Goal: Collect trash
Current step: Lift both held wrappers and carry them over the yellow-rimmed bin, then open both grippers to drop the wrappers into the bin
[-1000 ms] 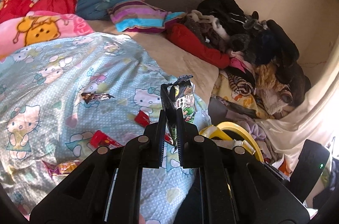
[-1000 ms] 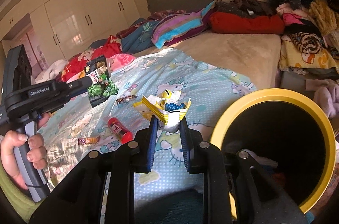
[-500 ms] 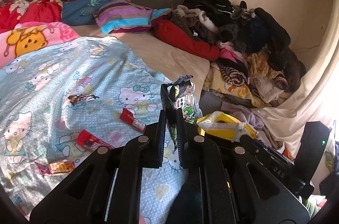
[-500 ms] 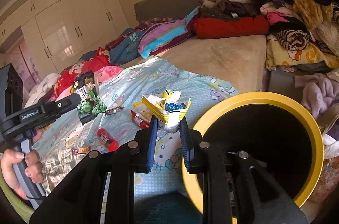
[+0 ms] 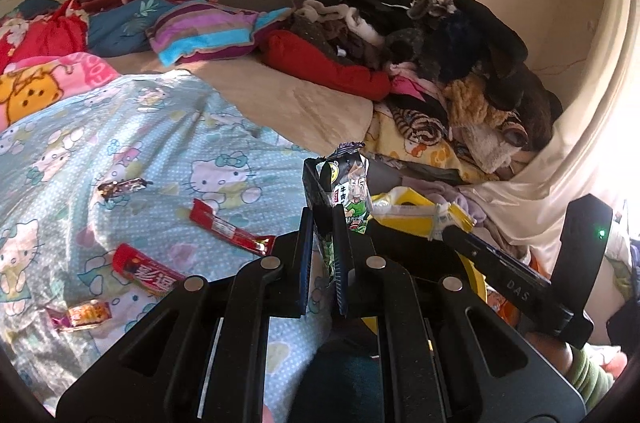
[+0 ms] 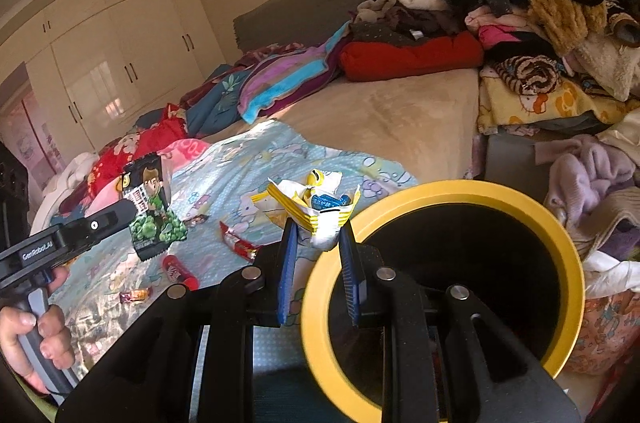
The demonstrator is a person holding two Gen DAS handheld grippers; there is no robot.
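We clamp left gripper on black snack bag, right gripper on yellow wrapper, both aimed at yellow bin for dumping.

Bin interior dark (contents unreadable); lower rim cut off.

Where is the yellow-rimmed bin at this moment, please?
In the right wrist view the yellow-rimmed bin stands at lower right beside the bed, just beyond the right gripper, which holds a crumpled yellow wrapper at its near rim.
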